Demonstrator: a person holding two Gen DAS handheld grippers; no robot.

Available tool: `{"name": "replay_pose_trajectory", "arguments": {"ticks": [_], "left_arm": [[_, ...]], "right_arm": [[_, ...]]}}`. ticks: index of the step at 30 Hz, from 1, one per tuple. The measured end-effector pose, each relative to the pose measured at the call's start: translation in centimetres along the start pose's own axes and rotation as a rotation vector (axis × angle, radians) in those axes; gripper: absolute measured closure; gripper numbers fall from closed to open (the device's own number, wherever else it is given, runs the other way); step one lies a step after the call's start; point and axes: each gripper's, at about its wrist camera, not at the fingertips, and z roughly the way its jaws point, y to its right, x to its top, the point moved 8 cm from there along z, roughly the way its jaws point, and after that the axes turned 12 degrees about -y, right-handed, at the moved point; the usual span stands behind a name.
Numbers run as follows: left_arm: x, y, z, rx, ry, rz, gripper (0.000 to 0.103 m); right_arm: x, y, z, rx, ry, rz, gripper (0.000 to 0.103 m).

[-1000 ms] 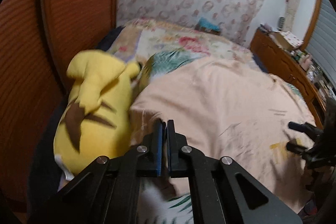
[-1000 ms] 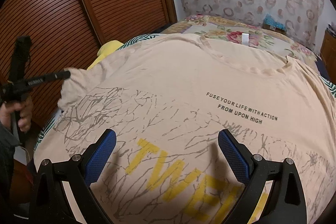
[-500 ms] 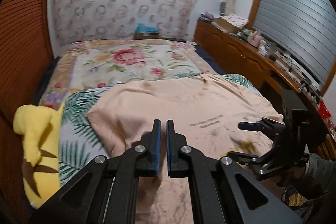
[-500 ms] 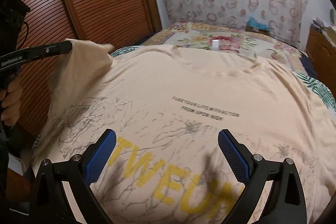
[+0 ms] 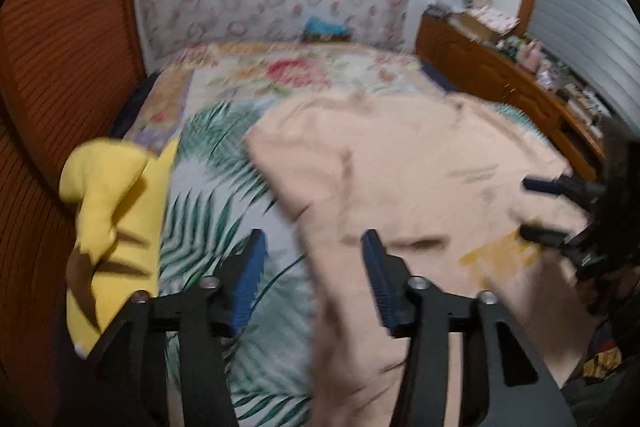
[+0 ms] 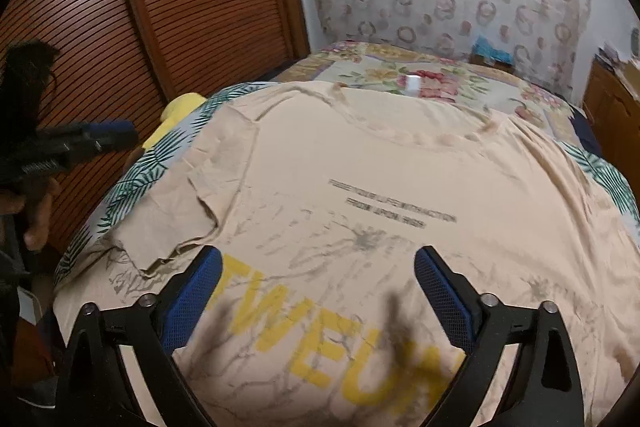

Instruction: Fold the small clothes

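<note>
A peach T-shirt [image 6: 400,163] with yellow letters and small black print lies flat on the bed, collar at the far end. Its left sleeve [image 6: 172,223] lies folded inward over the body. My left gripper [image 5: 314,263] hangs over the shirt's left edge [image 5: 320,211]; its jaws are opening and the pads press on nothing. In the right wrist view it shows as the left gripper [image 6: 116,135], held by a hand [image 6: 36,211] off the bed's left side. My right gripper [image 6: 318,279] stands open above the yellow letters; the left wrist view shows it at the right [image 5: 556,211].
A yellow plush toy [image 5: 112,219] lies at the bed's left edge by the brown louvred doors [image 6: 180,7]. A wooden dresser [image 5: 500,75] with clutter runs along the right. Leaf and flower bedding [image 5: 224,203] surrounds the shirt; a teal object [image 6: 492,53] sits at the headboard.
The left gripper, shut on the lifted sleeve half a second ago, has let go and opened. The sleeve now lies folded inward on the shirt. The right gripper stays open over the letters.
</note>
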Motion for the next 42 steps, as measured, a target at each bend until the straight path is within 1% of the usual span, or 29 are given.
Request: {"name": "replay_pose_trajectory", "arguments": {"ticks": [1,2,4,5,7,8,10,12,14,17,19,26,28,30,32,33,34,35,36,37,42], "left_arm": [[-0.5,-0.6,0.5,0.015,-0.015,-0.009,0.04],[-1.1,-1.2,0.9,0.028,-0.03,-0.014,0.038],[-2.2,-2.3,1.8,0.059,-0.066,-0.019,0.035],[-2.5,-2.7,2.1,0.07,-0.075,-0.023,0.032],[-2.9,-3.3,2.5,0.081,-0.086,-0.033,0.031],[-3.1,-3.5,2.6,0.083,-0.089,-0.038,0.031],[-3.4,-3.8,2.9,0.093,-0.099,-0.044,0.03],[-3.6,-3.9,3.1,0.102,-0.099,-0.036,0.029],[-3.7,-3.9,3.3,0.107,-0.089,-0.034,0.024],[-3.5,-4.1,3.4,0.106,-0.069,-0.025,0.021],[-3.5,-4.2,3.4,0.105,-0.047,-0.02,0.018],[-3.4,-3.9,3.8,0.093,-0.059,-0.008,0.008],[-3.4,-3.7,3.9,0.096,-0.061,-0.004,0.007],[-3.4,-3.6,4.0,0.096,-0.061,-0.004,0.007],[-3.4,-3.6,4.0,0.096,-0.061,-0.004,0.007],[-3.4,-3.6,3.9,0.096,-0.061,-0.004,0.007],[-3.4,-3.6,4.0,0.096,-0.061,-0.004,0.006],[-3.4,-3.7,4.0,0.096,-0.063,-0.004,0.004],[-3.4,-3.5,4.1,0.092,-0.067,-0.001,0.002],[-3.4,-3.5,4.2,0.097,-0.069,0.001,0.0],[-3.4,-3.4,4.2,0.097,-0.07,0.001,0.0]], "right_arm": [[0.2,-0.3,0.2,0.007,-0.002,-0.008,0.01],[0.3,-0.7,0.4,0.015,-0.004,-0.017,0.011],[0.9,-1.5,1.0,0.028,-0.012,-0.037,0.016],[1.3,-1.4,1.2,0.036,-0.013,-0.049,0.021],[1.9,-1.8,1.6,0.048,-0.017,-0.07,0.032],[2.5,-2.0,2.0,0.052,-0.019,-0.079,0.035],[3.3,-2.7,2.6,0.06,-0.022,-0.103,0.045],[4.3,-3.2,3.3,0.069,-0.027,-0.125,0.05],[4.8,-3.5,3.8,0.082,-0.03,-0.15,0.052],[5.3,-3.6,5.0,0.068,-0.047,-0.185,0.052],[5.4,-4.3,5.9,0.081,-0.063,-0.204,0.052],[6.3,-5.5,8.0,0.107,-0.103,-0.265,0.053],[6.4,-5.7,8.2,0.098,-0.119,-0.28,0.057],[6.5,-5.5,8.8,0.07,-0.138,-0.294,0.059],[6.6,-5.2,8.8,0.036,-0.131,-0.309,0.065],[6.7,-5.0,8.8,0.016,-0.129,-0.312,0.073],[6.7,-4.9,8.8,-0.013,-0.122,-0.309,0.083],[6.9,-4.5,8.9,-0.054,-0.113,-0.3,0.087],[7.0,-3.8,8.8,-0.098,-0.104,-0.282,0.088],[7.0,-3.0,8.5,-0.12,-0.097,-0.254,0.089],[6.4,2.3,7.2,-0.118,-0.079,-0.05,0.089]]}}
